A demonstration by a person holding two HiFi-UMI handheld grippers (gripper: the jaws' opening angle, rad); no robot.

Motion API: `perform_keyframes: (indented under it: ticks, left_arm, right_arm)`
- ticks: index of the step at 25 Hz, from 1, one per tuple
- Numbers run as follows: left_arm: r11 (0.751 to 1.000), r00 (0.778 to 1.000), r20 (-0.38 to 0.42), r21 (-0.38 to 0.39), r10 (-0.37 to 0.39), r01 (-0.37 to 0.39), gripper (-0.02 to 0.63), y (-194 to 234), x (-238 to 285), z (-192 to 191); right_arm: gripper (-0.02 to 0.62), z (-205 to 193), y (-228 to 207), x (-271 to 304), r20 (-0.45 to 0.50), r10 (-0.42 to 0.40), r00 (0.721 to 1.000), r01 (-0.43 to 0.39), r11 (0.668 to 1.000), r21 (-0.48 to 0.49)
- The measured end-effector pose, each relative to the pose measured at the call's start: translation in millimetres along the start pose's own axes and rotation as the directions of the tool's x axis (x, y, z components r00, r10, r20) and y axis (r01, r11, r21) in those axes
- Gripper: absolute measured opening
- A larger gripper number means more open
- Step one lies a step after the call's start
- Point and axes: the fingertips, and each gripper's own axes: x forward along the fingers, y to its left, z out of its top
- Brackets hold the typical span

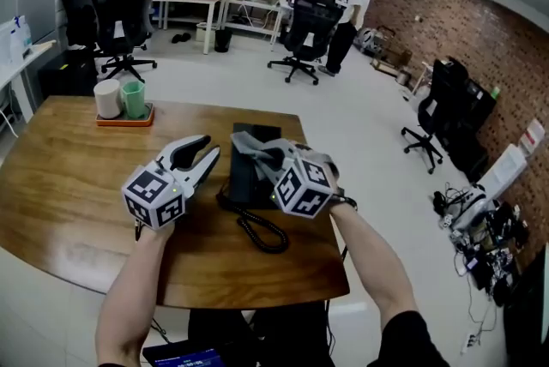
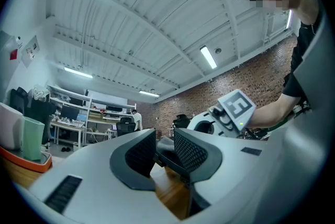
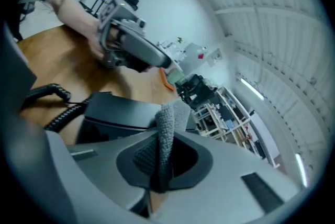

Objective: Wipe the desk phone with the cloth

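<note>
The black desk phone [image 1: 247, 177] lies on the wooden table [image 1: 69, 185], its coiled cord [image 1: 262, 233] looping toward the near edge. Over the phone's far end, my right gripper [image 1: 276, 161] is shut on a grey cloth [image 1: 260, 151], which drapes onto the phone. In the right gripper view the cloth [image 3: 167, 131] stands pinched between the jaws of the right gripper [image 3: 159, 157], with the phone [image 3: 123, 113] just beyond. My left gripper [image 1: 202, 153] hovers open just left of the phone, holding nothing. The left gripper [image 2: 163, 143] shows a clear gap between its jaws.
An orange tray [image 1: 125, 119] with a white cup and a green cup [image 1: 133, 99] stands at the table's far left. The table's near edge [image 1: 257, 298] is close to my arms. Office chairs [image 1: 306, 31] and a person [image 1: 350, 9] are far behind.
</note>
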Motion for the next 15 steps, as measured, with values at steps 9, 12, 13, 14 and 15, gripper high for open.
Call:
perform_keyframes:
  ticks: [9,12,13,14,15]
  left_arm:
    - [1.0,1.0,-0.003,-0.002,-0.003,0.003,0.1,0,-1,-2]
    - [1.0,1.0,-0.001,-0.008,0.0,0.0,0.1,2,-2,-4]
    - [1.0,1.0,0.0,-0.011,0.001,-0.001,0.1,2,-3,-5]
    - [1.0,1.0,0.001,-0.012,0.001,-0.001,0.1,3,-3,-5]
    - [1.0,1.0,0.003,-0.013,0.001,-0.001,0.1,3,-3,-6]
  right_arm:
    - [0.025,6,62,-52,0.066,0.227,0.972,-0.222,0.972,-0.079]
    - [0.025,-9,-31,-24,0.061,-0.085,0.995,0.076,0.986,0.146]
    - [0.025,-15,-55,-13,0.035,-0.158,0.987,0.147,0.968,0.204]
    - [0.025,-21,-71,-2,0.009,-0.199,0.98,0.192,0.952,0.239]
    - [0.025,-25,-79,8,-0.017,-0.216,0.976,0.213,0.945,0.246]
